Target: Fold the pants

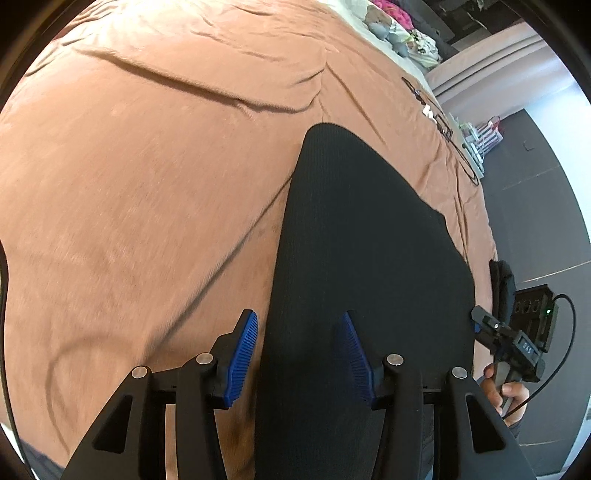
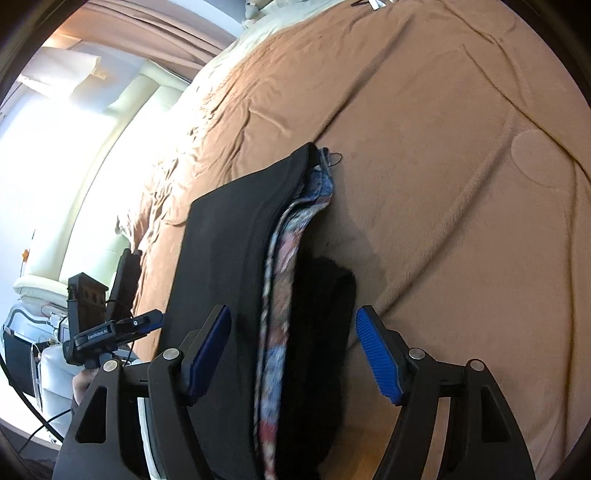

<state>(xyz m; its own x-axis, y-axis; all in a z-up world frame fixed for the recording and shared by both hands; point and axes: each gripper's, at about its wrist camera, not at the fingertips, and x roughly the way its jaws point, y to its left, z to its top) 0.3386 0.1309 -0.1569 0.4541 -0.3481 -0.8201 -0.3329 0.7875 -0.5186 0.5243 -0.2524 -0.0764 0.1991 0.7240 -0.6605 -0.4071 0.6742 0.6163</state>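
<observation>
Black pants (image 1: 369,236) lie folded lengthwise on a brown blanket (image 1: 147,184). My left gripper (image 1: 299,356) hangs just above their near end and is open. Its left pad is over the blanket and its right pad over the black cloth, neither pressing. In the right wrist view the pants (image 2: 229,240) show a patterned blue and red lining (image 2: 284,243) and dark fleece (image 2: 321,314) along their right edge. My right gripper (image 2: 293,352) is open and straddles that edge without squeezing it. Each gripper shows in the other's view, the right gripper (image 1: 484,325) at the pants' right side and the left gripper (image 2: 147,321) at their left.
The bed's edge runs down the right, with grey floor (image 1: 535,206) beyond. Soft toys and clothes (image 1: 391,26) are piled at the far end. A black cable (image 1: 443,129) lies on the blanket near that edge. A bright window and cream upholstery (image 2: 110,122) lie past the bed's other side.
</observation>
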